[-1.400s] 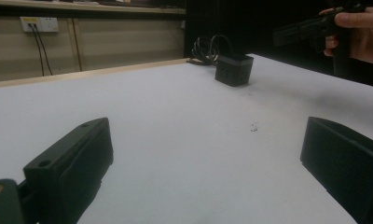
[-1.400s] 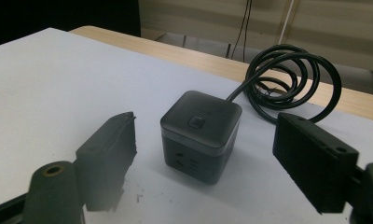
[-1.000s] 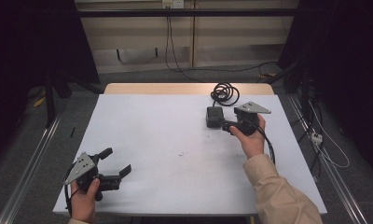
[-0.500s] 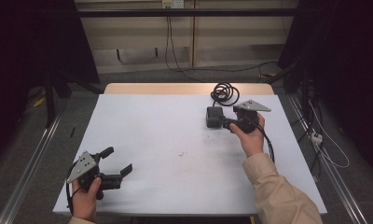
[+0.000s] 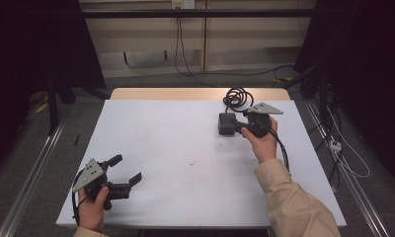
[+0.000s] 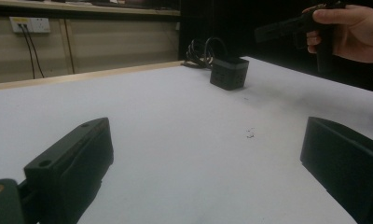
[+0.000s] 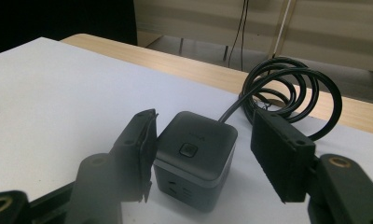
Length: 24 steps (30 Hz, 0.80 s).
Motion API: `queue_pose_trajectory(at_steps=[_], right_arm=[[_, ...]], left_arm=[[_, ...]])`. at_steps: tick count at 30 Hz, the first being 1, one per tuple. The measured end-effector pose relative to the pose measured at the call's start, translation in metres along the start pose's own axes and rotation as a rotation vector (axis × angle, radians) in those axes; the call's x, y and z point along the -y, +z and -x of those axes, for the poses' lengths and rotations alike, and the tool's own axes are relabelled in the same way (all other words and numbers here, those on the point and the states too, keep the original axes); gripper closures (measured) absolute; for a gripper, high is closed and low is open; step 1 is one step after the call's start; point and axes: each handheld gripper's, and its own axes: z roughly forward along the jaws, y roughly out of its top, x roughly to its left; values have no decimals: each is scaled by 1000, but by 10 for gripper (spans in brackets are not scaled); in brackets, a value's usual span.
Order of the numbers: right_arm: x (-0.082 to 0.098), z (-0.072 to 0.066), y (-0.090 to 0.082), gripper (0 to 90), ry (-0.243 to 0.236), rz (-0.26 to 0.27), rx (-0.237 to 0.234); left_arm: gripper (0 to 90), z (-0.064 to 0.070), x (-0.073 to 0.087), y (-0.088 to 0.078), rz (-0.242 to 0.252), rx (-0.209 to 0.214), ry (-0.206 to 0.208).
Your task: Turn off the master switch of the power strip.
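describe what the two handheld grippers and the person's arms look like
Both are black pistol-style tools. The left gripper and right gripper each carry a grey three-cornered plate on top and trail a black cable. Each claw is two flat, blocky black jaws with small screw holes, as the gripper views show. The right arm wears a beige sleeve; the left hand shows a hint of beige cuff.

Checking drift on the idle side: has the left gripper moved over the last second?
No. The left gripper sits at the same spot near the table's front-left corner, open, in the high view.
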Motion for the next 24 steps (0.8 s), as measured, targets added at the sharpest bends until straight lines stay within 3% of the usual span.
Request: queue_pose_trajectory(at_steps=[11, 24], right_arm=[[-3, -4, 7, 568, -15, -26, -12], [0, 0, 17, 758, 10, -51, -53]], left_arm=[[22, 1, 1, 1, 2, 13, -7], [22, 0, 1, 1, 5, 11, -10]])
